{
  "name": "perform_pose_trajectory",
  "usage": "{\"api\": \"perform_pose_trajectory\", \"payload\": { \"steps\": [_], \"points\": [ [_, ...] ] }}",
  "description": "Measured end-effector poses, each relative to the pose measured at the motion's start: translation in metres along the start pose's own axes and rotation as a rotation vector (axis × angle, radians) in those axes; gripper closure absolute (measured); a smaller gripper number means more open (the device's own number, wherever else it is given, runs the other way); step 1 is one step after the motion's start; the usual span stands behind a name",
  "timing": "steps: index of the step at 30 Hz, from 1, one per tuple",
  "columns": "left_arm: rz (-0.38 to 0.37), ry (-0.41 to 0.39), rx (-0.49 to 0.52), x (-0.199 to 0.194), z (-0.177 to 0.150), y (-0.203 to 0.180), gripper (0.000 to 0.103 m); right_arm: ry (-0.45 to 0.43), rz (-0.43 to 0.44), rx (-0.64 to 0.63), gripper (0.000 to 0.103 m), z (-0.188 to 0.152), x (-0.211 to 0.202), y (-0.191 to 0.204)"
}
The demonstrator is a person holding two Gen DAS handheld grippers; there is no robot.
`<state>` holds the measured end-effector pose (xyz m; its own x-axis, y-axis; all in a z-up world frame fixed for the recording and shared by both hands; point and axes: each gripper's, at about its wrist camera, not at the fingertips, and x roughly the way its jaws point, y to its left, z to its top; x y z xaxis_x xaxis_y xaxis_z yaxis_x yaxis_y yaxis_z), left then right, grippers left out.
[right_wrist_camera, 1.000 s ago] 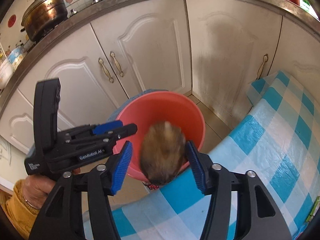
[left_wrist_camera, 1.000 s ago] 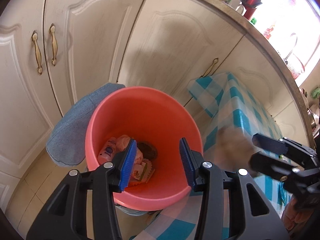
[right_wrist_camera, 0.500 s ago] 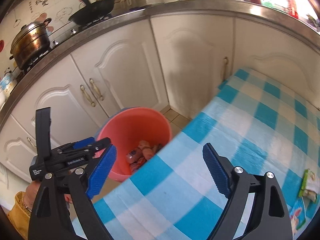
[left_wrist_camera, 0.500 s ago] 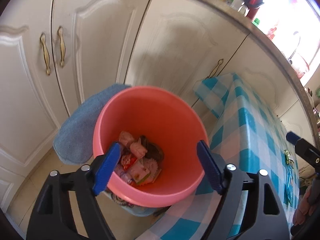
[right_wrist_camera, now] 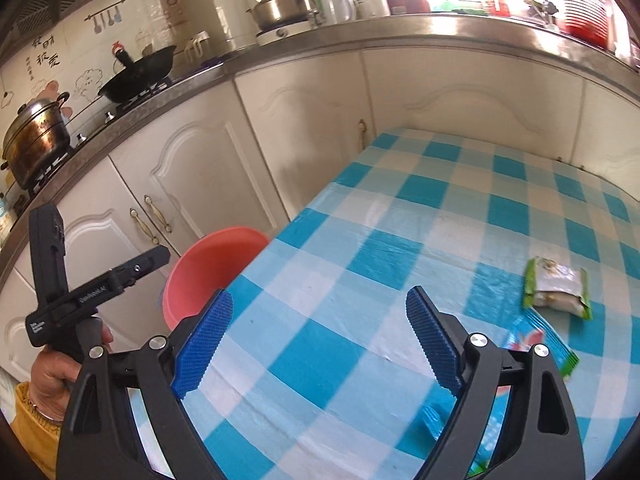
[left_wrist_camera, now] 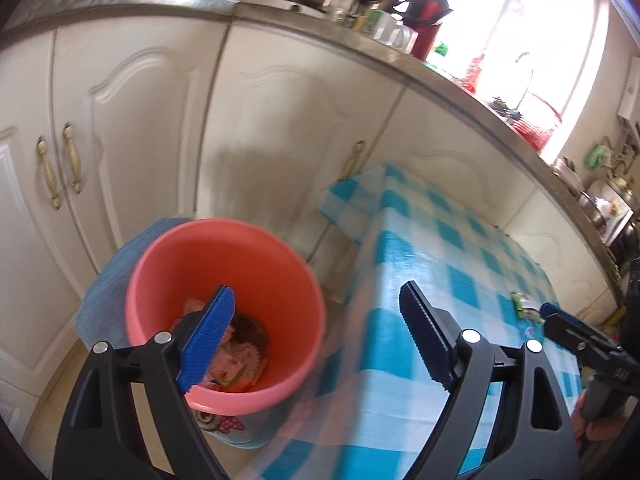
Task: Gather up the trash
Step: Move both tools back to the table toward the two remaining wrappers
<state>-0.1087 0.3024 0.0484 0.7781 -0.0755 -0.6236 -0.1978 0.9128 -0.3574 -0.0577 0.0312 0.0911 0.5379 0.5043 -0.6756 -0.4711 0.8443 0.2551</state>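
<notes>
A pink bucket (left_wrist_camera: 224, 264) stands on the floor beside the table and holds several wrappers and a brown scrap (left_wrist_camera: 240, 356); it also shows in the right wrist view (right_wrist_camera: 208, 268). My left gripper (left_wrist_camera: 316, 340) is open and empty above the bucket's right rim. My right gripper (right_wrist_camera: 320, 344) is open and empty over the blue checked tablecloth (right_wrist_camera: 400, 240). A green and silver snack packet (right_wrist_camera: 558, 288) and a blue wrapper (right_wrist_camera: 536, 340) lie on the cloth to its right. The packet shows small in the left wrist view (left_wrist_camera: 522, 306).
White cabinet doors (left_wrist_camera: 140, 128) stand behind the bucket. A blue cloth (left_wrist_camera: 104, 292) lies under and left of the bucket. The countertop (right_wrist_camera: 280, 52) carries pots, a kettle and a wok. The left gripper shows at the left in the right wrist view (right_wrist_camera: 100, 288).
The brown scrap left my right gripper and lies in the bucket. Both grippers opened wider. My right gripper swung right over the table, and my left gripper drew back and turned right.
</notes>
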Motion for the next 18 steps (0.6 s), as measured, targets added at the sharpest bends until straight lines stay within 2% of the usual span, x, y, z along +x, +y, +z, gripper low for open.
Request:
{"api": "perform_pose_trajectory", "payload": {
  "steps": [7, 10, 18],
  "points": [
    [-0.033, 0.028, 0.087, -0.002, -0.004, -0.046, 0.018, -0.030, -0.045, 0.079, 0.015, -0.015, -0.028, -0.035],
    [-0.068, 0.057, 0.128, -0.002, -0.009, -0.068, 0.018, -0.048, -0.074, 0.110, 0.010, -0.022, -0.044, -0.052],
    [-0.145, 0.119, 0.259, 0.001, -0.031, -0.125, 0.018, -0.090, -0.129, 0.217, 0.010, -0.042, -0.082, -0.105]
  ]
}}
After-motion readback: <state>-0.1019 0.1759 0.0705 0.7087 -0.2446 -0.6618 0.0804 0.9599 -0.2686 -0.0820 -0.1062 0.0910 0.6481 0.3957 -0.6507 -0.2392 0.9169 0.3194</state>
